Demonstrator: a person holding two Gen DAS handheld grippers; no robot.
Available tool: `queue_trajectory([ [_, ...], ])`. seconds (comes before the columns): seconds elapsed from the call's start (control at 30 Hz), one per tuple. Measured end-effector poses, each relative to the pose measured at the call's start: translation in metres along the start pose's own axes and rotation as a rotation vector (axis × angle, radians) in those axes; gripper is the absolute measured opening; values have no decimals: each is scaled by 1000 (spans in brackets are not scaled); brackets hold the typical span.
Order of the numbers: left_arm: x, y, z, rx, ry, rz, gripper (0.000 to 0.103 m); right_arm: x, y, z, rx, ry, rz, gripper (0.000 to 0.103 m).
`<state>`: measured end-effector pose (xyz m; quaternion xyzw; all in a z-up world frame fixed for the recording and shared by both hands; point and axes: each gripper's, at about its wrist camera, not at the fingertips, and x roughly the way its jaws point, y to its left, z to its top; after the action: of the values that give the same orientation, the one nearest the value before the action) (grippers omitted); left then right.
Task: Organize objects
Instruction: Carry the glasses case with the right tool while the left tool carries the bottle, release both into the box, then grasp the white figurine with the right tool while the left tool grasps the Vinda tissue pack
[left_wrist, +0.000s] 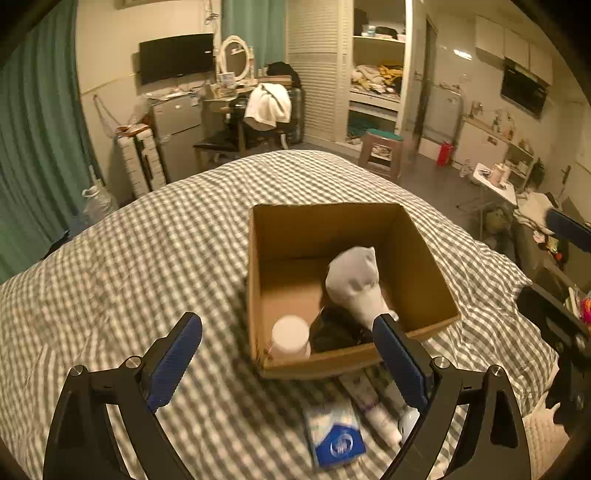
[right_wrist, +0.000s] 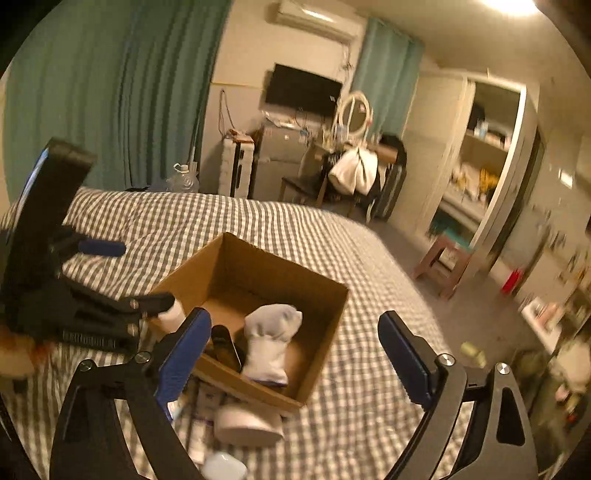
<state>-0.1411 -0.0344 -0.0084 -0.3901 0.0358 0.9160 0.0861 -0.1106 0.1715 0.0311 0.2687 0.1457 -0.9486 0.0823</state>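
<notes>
Hovering: I hold both grippers over the checked bed (left_wrist: 129, 258).
Left gripper (left_wrist: 288, 354): jaws released, empty.
Right gripper (right_wrist: 295, 350): jaws released, empty.
Cardboard box (left_wrist: 424, 258): mid-bed.
White sock (left_wrist: 354, 280): inside the box, by its right wall.
White jar (left_wrist: 290, 336): box's near-left corner.

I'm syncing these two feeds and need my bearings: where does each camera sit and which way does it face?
Left wrist: on the left gripper, jaws open, looking down over the cardboard box on the checked bed; the right gripper's body shows at the right edge.
Right wrist: on the right gripper, jaws open, facing the box from its other side; the left gripper shows at left.
Shared: box, white sock, television.
</notes>
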Motion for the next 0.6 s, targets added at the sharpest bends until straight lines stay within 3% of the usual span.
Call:
queue_trajectory([
  [0.17,-33,-3,-27,-27,-7,25,98,-35,9,-20,-53,33,2,93],
  [0.33,-53,-13,-65,-11,-13,57,100,-48,9,-48,39,123,91,93],
  [0.6,-32,-20,-126,-72,74,73,100,-29,29,-102,71,265,184,93],
])
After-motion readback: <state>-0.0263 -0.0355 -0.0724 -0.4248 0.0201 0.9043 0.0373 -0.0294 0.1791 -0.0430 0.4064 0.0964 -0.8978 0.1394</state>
